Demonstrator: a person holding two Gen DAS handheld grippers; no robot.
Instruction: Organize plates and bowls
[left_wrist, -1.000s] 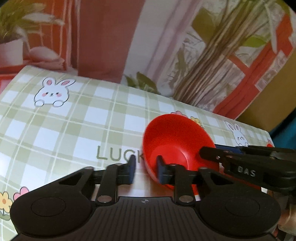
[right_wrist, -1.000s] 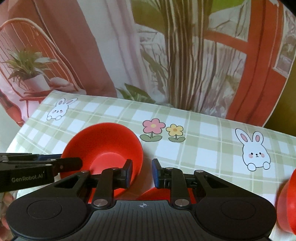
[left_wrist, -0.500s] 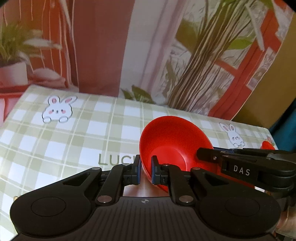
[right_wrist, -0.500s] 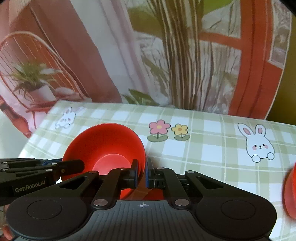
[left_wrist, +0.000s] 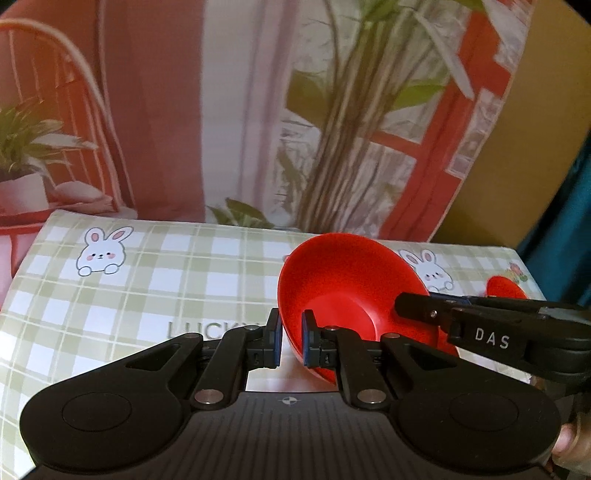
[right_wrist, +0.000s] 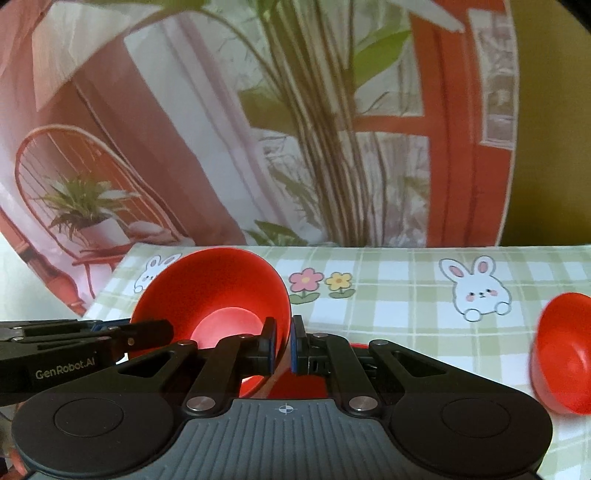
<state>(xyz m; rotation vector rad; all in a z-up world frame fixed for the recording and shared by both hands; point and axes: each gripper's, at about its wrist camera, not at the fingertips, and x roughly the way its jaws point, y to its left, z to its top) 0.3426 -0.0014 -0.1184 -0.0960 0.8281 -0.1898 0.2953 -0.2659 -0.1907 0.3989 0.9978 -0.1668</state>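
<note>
A red bowl (left_wrist: 343, 288) hangs above the checked tablecloth, held by both grippers at opposite sides of its rim. My left gripper (left_wrist: 290, 343) is shut on the rim's left side, one pad inside the bowl and one outside. The right gripper (left_wrist: 413, 310) reaches in from the right in this view. In the right wrist view the same bowl (right_wrist: 221, 288) sits left of centre, with my right gripper (right_wrist: 282, 347) shut on its right rim. The left gripper (right_wrist: 155, 332) comes in from the left there.
A second red bowl (right_wrist: 561, 354) stands on the cloth at the right, also visible as a red bowl (left_wrist: 504, 288) by the table's far right corner. A red item (right_wrist: 356, 346) peeks out below the right gripper. The tablecloth (right_wrist: 406, 295) ends at a printed backdrop.
Both grippers closed onto the bowl's rim, then rose with it. The bowl has left the cloth, and the table now looks lower and farther in both views.
</note>
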